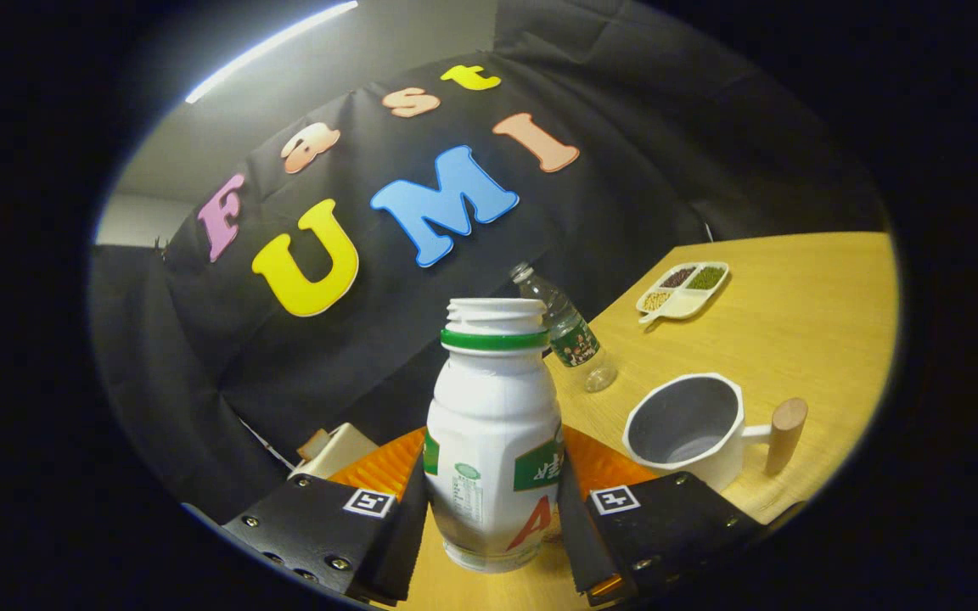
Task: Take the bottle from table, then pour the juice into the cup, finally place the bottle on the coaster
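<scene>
A black cloth wall closes off the back of the booth, with a pale ceiling and a strip light above it, and a light wooden bench [812,314] runs out ahead and to the right of the gripper [493,509]. The whole scene sits tilted in the gripper view.

The white juice bottle [493,441] stands between the two fingers [408,526], which are clamped on its lower body, one on each side. Its cap is off, so the threaded neck is open above a green ring. A green and white label with a red mark wraps the body. Whether its base touches the bench or is lifted just clear of it cannot be told.

Directly behind the bottle, and partly hidden by it and the fingers, lies an orange ribbed coaster [387,467]. To the right of the bottle, just beyond the right finger, is a white cup [684,424] with a grey inside and a wooden handle pointing away to the right; it looks empty.

Farther back a clear plastic water bottle [570,331] with a green label stands near the cloth wall. Beyond it, well apart from the cup, a small white divided dish [682,288] holds dark, green and pale grains in separate sections. A pale boxy object [332,450] shows at the bench's left edge beside the coaster.
</scene>
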`<state>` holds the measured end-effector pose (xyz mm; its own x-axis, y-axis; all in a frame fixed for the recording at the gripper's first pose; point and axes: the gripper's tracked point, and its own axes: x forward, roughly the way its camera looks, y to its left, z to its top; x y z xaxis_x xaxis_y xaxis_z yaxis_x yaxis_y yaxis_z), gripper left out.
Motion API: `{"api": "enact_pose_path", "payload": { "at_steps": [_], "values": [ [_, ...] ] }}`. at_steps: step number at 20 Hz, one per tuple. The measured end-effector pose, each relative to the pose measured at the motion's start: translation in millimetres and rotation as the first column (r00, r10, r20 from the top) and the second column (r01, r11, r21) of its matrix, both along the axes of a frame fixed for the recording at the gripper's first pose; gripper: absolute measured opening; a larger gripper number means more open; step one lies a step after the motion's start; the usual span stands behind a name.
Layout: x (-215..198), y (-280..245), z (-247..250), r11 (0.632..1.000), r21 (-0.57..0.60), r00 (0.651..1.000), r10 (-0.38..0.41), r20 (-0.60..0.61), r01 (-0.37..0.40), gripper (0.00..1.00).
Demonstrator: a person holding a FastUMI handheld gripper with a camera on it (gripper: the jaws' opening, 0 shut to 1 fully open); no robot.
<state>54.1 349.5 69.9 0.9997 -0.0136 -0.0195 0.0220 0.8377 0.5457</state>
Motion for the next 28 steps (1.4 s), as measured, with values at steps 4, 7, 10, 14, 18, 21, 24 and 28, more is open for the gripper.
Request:
{"api": "enact_pose_path", "payload": {
  "at_steps": [4, 7, 10, 14, 18, 21, 24, 28],
  "values": [
    [9.0, 11.5, -4.9, 0.995, -0.102, 1.000, -0.001, -0.021, -0.001, 0.69],
    [12.8, 9.6, -5.2, 0.977, -0.212, 0.999, -0.029, -0.023, 0.023, 0.69],
    [19.7, 3.0, -11.3, 0.932, -0.358, 0.995, -0.081, -0.049, 0.059, 0.69],
    [30.8, 7.8, -7.0, 0.879, -0.472, 0.996, -0.092, -0.017, 0.073, 0.69],
    [41.2, 10.0, -6.2, 0.868, -0.490, 0.996, -0.082, 0.025, 0.084, 0.69],
    [46.9, 13.0, -12.7, 0.871, -0.485, 0.997, -0.065, 0.030, 0.071, 0.69],
    [50.5, 10.0, -20.2, 0.855, -0.513, 0.997, -0.077, 0.029, 0.081, 0.69],
    [54.1, 14.9, -22.2, 0.845, -0.530, 0.997, -0.071, 0.027, 0.075, 0.69]
  ]
}}
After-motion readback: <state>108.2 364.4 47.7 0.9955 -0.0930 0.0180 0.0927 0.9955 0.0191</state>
